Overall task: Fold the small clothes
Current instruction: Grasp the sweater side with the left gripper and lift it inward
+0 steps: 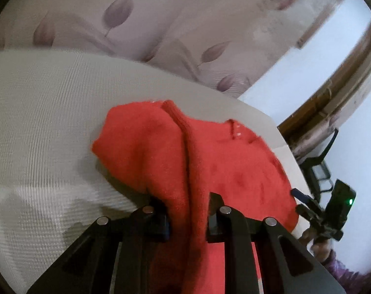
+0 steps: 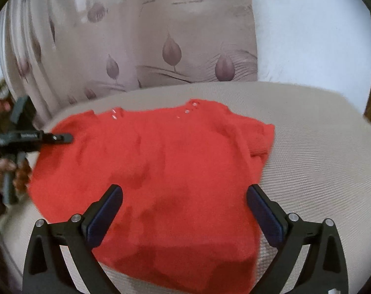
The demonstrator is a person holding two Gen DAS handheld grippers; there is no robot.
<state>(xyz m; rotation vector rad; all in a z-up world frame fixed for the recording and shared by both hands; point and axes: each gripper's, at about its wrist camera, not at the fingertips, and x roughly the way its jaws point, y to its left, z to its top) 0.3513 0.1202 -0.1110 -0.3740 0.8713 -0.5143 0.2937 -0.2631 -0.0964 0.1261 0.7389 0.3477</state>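
Note:
A small red knitted sweater [image 2: 160, 161] lies on a beige textured cushion [image 2: 320, 159]. Small white buttons show at its neckline, and its right sleeve is folded in. My left gripper [image 1: 187, 215] is shut on a fold of the red sweater [image 1: 197, 159] and lifts that part above the cushion [image 1: 38, 122]. The left gripper also shows in the right wrist view [image 2: 62, 137] at the sweater's left edge. My right gripper [image 2: 185, 198] is open and empty, hovering over the sweater's lower part. It shows in the left wrist view [image 1: 305, 203] at the right.
A curtain with purple leaf print [image 2: 173, 49] hangs behind the cushion. A white wall [image 2: 308, 36] and brown wooden trim [image 1: 344, 73] stand to the right. The person's hands hold the gripper handles at the frame edges.

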